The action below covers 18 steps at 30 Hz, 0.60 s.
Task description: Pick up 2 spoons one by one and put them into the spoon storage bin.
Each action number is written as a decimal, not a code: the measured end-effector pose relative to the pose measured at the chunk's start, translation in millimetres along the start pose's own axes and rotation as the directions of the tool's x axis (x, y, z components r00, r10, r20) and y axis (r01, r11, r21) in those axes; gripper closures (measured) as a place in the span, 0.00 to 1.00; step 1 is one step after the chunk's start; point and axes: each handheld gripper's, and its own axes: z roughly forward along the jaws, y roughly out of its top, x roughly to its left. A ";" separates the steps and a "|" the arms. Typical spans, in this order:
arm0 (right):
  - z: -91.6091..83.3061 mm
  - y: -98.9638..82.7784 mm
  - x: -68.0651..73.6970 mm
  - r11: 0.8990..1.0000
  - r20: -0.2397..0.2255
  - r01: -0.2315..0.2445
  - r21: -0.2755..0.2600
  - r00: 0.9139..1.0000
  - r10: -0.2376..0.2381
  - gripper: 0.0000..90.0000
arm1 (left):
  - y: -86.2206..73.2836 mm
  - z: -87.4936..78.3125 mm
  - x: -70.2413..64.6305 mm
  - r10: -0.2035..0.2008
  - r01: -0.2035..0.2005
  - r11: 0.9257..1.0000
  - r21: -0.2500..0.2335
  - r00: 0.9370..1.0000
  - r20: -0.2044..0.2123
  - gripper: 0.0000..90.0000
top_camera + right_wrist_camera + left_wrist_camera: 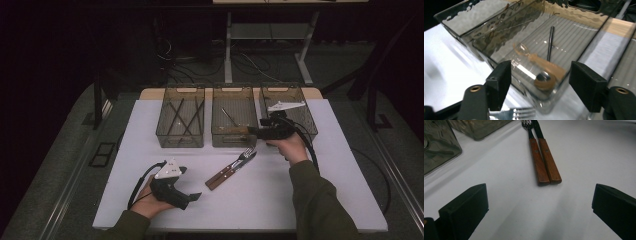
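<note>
At the left of the white table [125,200], my left gripper [192,196] rested low with its jaws spread wide and nothing between them, aimed toward the fork [234,165] and knife [236,170], which lay touching side by side on the bare surface, wooden handles toward it. Beyond them stood three smoked plastic bins in a row: the left bin [180,117] holding several thin dark sticks, the middle bin [234,116] holding a spoon [549,46] on its ribbed floor, the right bin [288,107] behind my other hand. My right gripper [254,131] hovered at the middle bin's near wall, jaws parted and empty, the fork's tines [522,112] just under it. The risk I judged from here: with fork and knife pressed together, a closing left gripper could catch both or skid one aside, and the right gripper, so close to the bin, could nudge its wall.
</note>
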 end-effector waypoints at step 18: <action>-51.7 -64.5 4.0 0.999 -0.011 0.012 -0.033 1.000 -0.012 0.22 | -0.4 -1.5 0.3 0.010 -0.010 1.000 0.011 1.000 -0.008 0.00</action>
